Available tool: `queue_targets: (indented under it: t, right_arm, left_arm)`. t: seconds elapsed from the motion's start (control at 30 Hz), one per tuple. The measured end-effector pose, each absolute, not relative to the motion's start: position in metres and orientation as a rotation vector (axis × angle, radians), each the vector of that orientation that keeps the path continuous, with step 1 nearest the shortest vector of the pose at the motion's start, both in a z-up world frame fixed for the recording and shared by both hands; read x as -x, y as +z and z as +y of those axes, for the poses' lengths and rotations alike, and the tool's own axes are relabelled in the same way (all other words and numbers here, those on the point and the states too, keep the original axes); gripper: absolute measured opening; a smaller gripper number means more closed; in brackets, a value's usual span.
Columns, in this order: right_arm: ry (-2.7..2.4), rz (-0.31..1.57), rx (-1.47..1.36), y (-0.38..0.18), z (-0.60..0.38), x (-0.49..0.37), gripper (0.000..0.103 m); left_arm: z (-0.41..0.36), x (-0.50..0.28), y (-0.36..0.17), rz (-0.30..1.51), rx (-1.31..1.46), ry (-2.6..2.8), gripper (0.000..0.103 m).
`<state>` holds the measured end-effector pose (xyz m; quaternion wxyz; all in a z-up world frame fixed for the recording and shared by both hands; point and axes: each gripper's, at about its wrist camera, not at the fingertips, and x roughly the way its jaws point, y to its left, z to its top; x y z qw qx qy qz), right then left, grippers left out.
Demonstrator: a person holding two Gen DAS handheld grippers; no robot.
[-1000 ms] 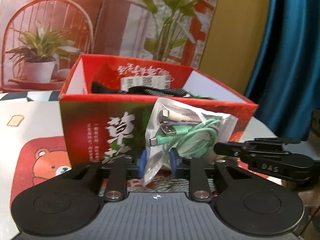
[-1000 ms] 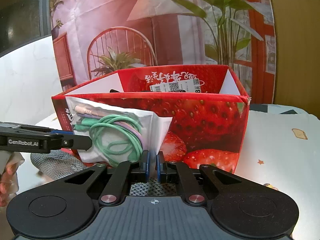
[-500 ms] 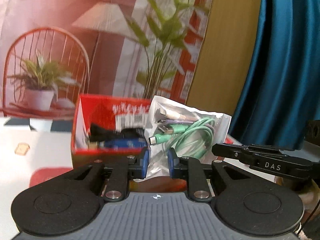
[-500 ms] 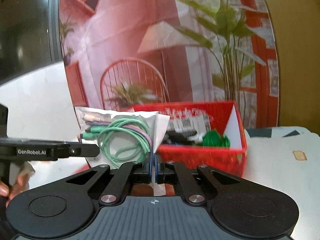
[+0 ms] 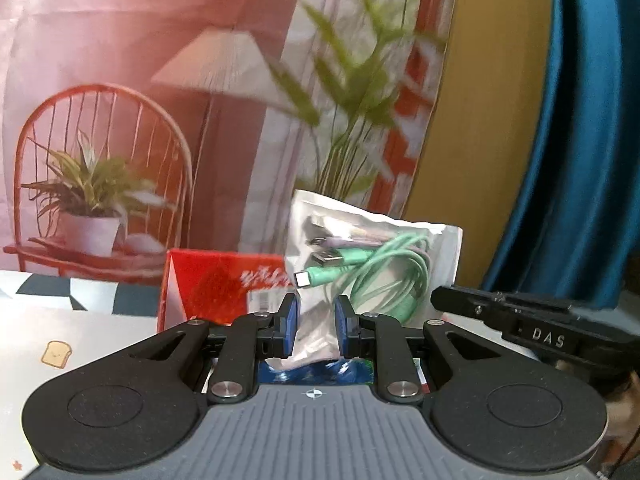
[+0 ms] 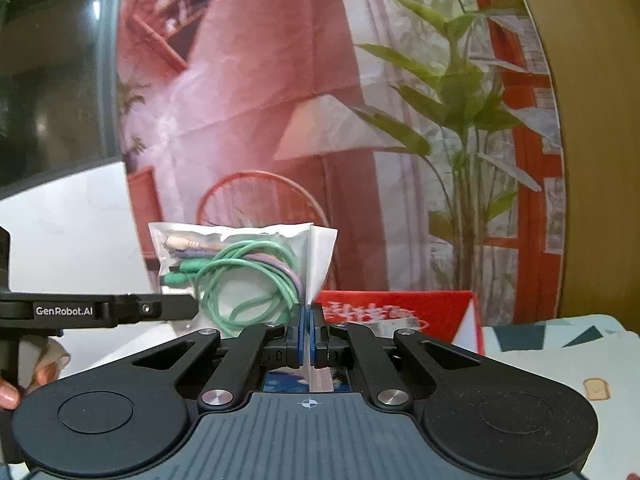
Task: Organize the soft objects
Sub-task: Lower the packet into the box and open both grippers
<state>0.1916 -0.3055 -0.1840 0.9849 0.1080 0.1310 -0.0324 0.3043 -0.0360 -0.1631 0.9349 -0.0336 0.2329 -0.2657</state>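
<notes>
Clear plastic pouch of coiled green and purple cables (image 5: 362, 264) is seen held up in the air in the left wrist view, pinched at its lower left part between the blue pads of the left gripper (image 5: 313, 330), whose jaws are only a little apart, closed onto the bag. Behind and below it the open red cardboard box with strawberry print (image 5: 212, 280) is sat on the white patterned tablecloth (image 5: 60, 340), and the pouch is well above the box rim. The right gripper's black arm is poking in from the right side, just beside the pouch. Bit blurry in the background, but a printed backdrop with a red chair, lamp and plants (image 5: 120, 120) and a blue curtain (image 5: 580, 160) can be made out. Over in the right wrist view, the same pouch (image 6: 240, 264) is gripped by its right edge, with the right gripper (image 6: 307, 334) clamped fully tight so just the thin plastic flap is squeezed between the pads. The red box (image 6: 400, 312) is seen lower down behind it, and the left gripper's arm (image 6: 100, 310) is reaching in from the left, a person's fingertips (image 6: 8, 394) showing beneath it.
</notes>
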Motion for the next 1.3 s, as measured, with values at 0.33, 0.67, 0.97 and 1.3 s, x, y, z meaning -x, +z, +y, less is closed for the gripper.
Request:
queue_targets:
  t: [0.33,0.67,0.97,1.3]
  right_arm:
    - [-0.124,0.49,-0.311,-0.216,-0.333,-0.232,0.003]
    - [-0.146,0.594,-0.405,-0.242,-0.339,-0.245,0.003]
    - [-0.186,0.59,-0.4,-0.242,-0.338,-0.245,0.006]
    - [-0.189,0.425,-0.215,-0.22,-0.312,-0.214,0.048]
  left_arm:
    - [-0.057,-0.355,-0.203,0.747,0.068,-0.537,0.021]
    - [-0.056,-0.361,-0.221,0.818,0.031,-0.503,0.022]
    - [-0.052,-0.352,-0.212,0.749,0.008,-0.476,0.043]
    - [-0.043,-0.301,-0.183,0.526,-0.04,-0.463,0.075]
